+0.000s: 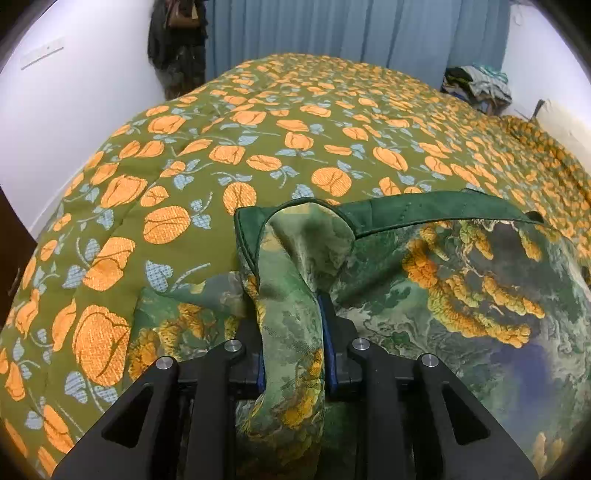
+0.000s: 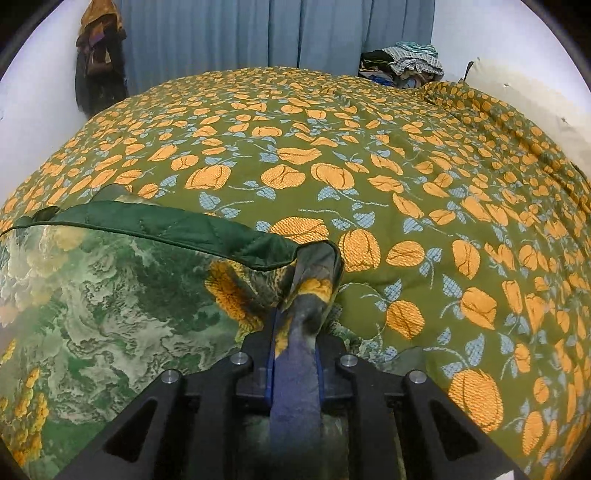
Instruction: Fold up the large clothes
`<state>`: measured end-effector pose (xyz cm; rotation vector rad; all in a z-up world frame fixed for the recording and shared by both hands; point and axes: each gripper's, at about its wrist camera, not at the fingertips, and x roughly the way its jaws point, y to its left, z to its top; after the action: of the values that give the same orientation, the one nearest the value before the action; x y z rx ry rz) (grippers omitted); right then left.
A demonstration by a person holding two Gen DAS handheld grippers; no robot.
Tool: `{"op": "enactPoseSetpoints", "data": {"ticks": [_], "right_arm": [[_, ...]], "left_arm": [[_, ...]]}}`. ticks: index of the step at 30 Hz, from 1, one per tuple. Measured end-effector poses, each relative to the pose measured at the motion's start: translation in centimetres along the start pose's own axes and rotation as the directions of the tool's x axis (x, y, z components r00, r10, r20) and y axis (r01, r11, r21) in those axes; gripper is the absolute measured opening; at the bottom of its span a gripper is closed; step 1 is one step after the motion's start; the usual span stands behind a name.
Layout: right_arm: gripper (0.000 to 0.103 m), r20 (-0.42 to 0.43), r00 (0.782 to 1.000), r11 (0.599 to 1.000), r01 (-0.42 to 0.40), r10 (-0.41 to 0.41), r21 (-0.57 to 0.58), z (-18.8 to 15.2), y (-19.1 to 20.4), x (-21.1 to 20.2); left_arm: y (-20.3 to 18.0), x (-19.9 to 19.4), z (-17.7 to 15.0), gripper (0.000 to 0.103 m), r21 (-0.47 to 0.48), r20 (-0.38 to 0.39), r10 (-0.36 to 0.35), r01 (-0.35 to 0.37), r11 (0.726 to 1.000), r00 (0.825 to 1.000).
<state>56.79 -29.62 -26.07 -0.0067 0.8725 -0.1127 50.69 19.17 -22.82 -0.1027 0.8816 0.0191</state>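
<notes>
A large green garment (image 1: 461, 280) with a yellow and grey landscape print and a dark green quilted lining lies over the near part of the bed. My left gripper (image 1: 291, 325) is shut on its left corner, the cloth bunched between the blue pads. My right gripper (image 2: 295, 332) is shut on the right corner of the same garment (image 2: 122, 295). The dark green lined edge (image 2: 177, 229) runs between the two grips, lifted a little above the bedspread.
The bed is covered by an olive bedspread (image 1: 280, 122) with orange flowers. Blue curtains (image 2: 258, 33) hang behind it. A pile of clothes (image 2: 406, 62) sits at the far right corner. Dark clothes (image 1: 177, 48) hang on the white wall at the far left.
</notes>
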Motion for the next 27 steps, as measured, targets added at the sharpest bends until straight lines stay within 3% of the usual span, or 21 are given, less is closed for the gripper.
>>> {"op": "enactPoseSetpoints", "data": {"ticks": [5,8,9,10,11,12,13,15,17,18,20,21,22,24,27], "right_arm": [[0.018,0.013,0.999,0.999,-0.035,0.035,0.029,0.0,-0.6,-0.3],[0.021,0.011,0.998,0.996,-0.069,0.069,0.059,0.4,-1.4,-1.1],[0.023,0.005,0.997,0.994,-0.080,0.080,0.074,0.7,-1.9,-1.6],[0.035,0.005,0.997,0.992,-0.081,0.081,0.092,1.2,-2.5,-2.4],[0.045,0.016,0.997,0.991,-0.079,0.077,0.104,1.6,-3.1,-3.1],[0.062,0.055,0.995,0.989,-0.084,0.077,0.121,2.0,-3.8,-4.7],[0.064,0.106,0.992,0.988,-0.086,0.073,0.126,2.3,-4.2,-6.5],[0.065,0.183,0.982,0.991,-0.078,0.058,0.106,2.8,-4.4,-9.6],[0.066,0.227,0.969,0.990,-0.122,0.102,0.075,2.7,-3.9,-11.7],[0.071,0.228,0.965,0.987,-0.146,0.128,0.066,2.5,-3.5,-12.0],[0.075,0.189,0.960,0.975,-0.218,0.207,0.039,1.6,-2.4,-11.3],[0.075,0.140,0.965,0.974,-0.226,0.220,0.028,0.9,-1.7,-9.9],[0.075,0.082,0.975,0.978,-0.207,0.204,0.023,0.0,-1.0,-8.2],[0.075,0.012,0.984,0.983,-0.177,0.177,0.039,-1.5,-0.7,-5.5],[0.076,0.033,0.979,0.973,-0.203,0.200,0.111,-2.2,-1.6,-4.3]], "left_arm": [[0.3,-0.5,0.1,0.031,-0.023,-0.001,-0.017,0.017,1.000,1.000],[0.9,-1.8,0.6,0.057,-0.052,-0.018,-0.017,0.016,0.999,1.000],[1.3,-3.0,1.2,0.073,-0.074,-0.020,-0.021,0.020,0.997,1.000],[1.5,-4.2,1.5,0.083,-0.090,-0.005,-0.027,0.026,0.996,1.000],[1.6,-5.1,1.8,0.086,-0.099,0.018,-0.034,0.036,0.994,0.999],[1.5,-6.8,2.1,0.090,-0.103,0.064,-0.058,0.065,0.993,0.996],[1.2,-7.7,2.4,0.096,-0.094,0.087,-0.075,0.084,0.992,0.993],[0.1,-8.4,3.3,0.101,-0.064,0.095,-0.110,0.116,0.991,0.989],[-1.1,-7.3,3.8,0.101,-0.037,0.062,-0.140,0.142,0.989,0.988],[-1.6,-6.1,3.9,0.101,-0.028,0.030,-0.144,0.144,0.989,0.989],[-2.1,-3.6,3.6,0.102,-0.015,-0.023,-0.104,0.104,0.994,0.994],[-2.2,-1.4,3.2,0.102,0.000,-0.078,-0.050,0.050,0.999,0.996],[-2.2,-0.4,2.7,0.103,0.007,-0.102,-0.039,0.040,0.999,0.994],[-1.8,-0.2,2.2,0.103,-0.013,-0.079,-0.063,0.063,0.998,0.995],[-2.0,-1.0,2.1,0.103,0.015,-0.040,-0.034,0.035,0.999,0.999]]}}
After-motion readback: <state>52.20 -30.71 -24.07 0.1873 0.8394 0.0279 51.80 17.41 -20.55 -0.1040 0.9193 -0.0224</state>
